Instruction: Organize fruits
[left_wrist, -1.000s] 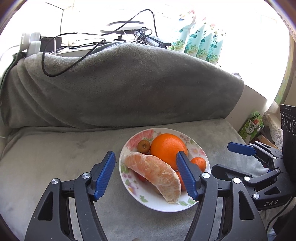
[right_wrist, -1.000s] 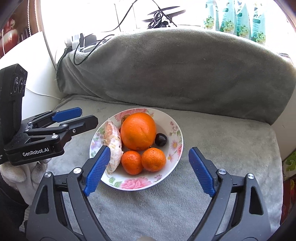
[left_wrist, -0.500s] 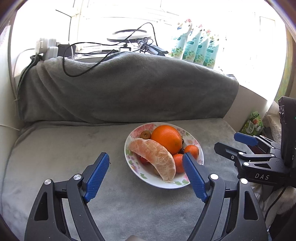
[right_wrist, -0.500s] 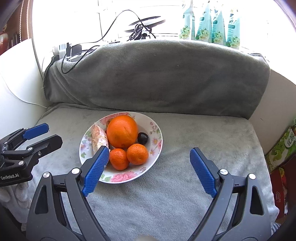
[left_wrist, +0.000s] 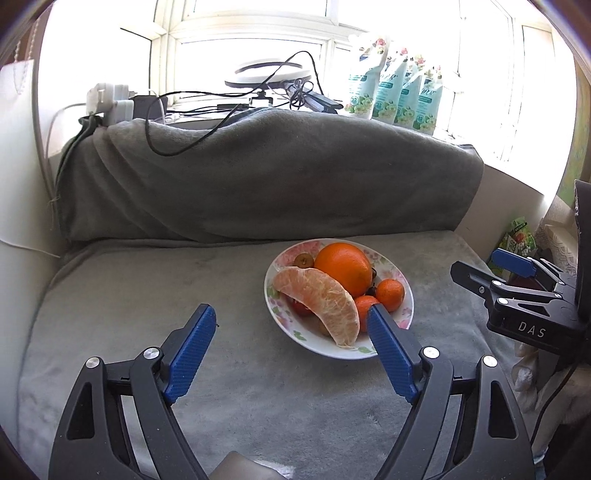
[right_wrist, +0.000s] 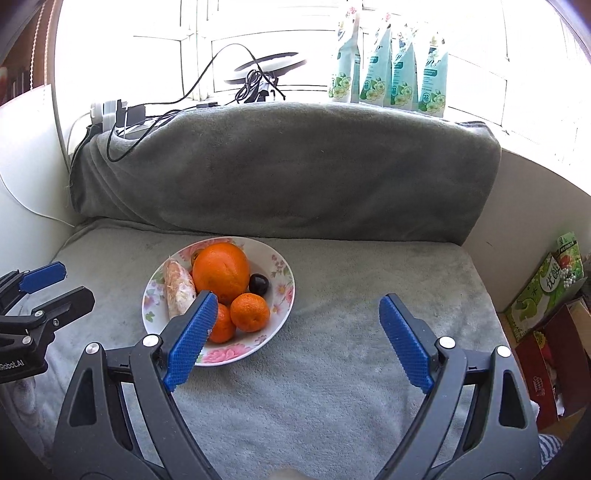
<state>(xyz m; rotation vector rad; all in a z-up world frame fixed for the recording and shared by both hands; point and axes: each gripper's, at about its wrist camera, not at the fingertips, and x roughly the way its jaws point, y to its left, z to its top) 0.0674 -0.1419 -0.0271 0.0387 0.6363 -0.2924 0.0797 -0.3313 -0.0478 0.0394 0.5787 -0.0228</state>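
Fruit sits heaped in a flowered bowl (left_wrist: 400, 317) that rests on a grey blanket (left_wrist: 147, 295) spread over a cushioned seat. In the bowl lie a big orange (left_wrist: 345, 269), a peeled citrus segment (left_wrist: 321, 299) leaning across the near left side, two small mandarins (right_wrist: 249, 312) at the front, a dark cherry (right_wrist: 258, 283) beside the orange, and a small brownish fruit (left_wrist: 303, 260) at the back rim.

The left gripper (left_wrist: 288, 349) hangs above the blanket just short of the bowl; its jaws have just been opening and stand wide apart, with nothing between them. Its right blue pad overlaps the bowl's near rim in the left wrist view, but whether it touches cannot be told. The right gripper (right_wrist: 295, 341) is also spread wide and empty, hovering over the blanket to the right of the bowl.

Behind the seat, a blanket-covered backrest carries black cables (left_wrist: 177, 147), and green-and-white pouches (right_wrist: 388, 77) stand on the windowsill.
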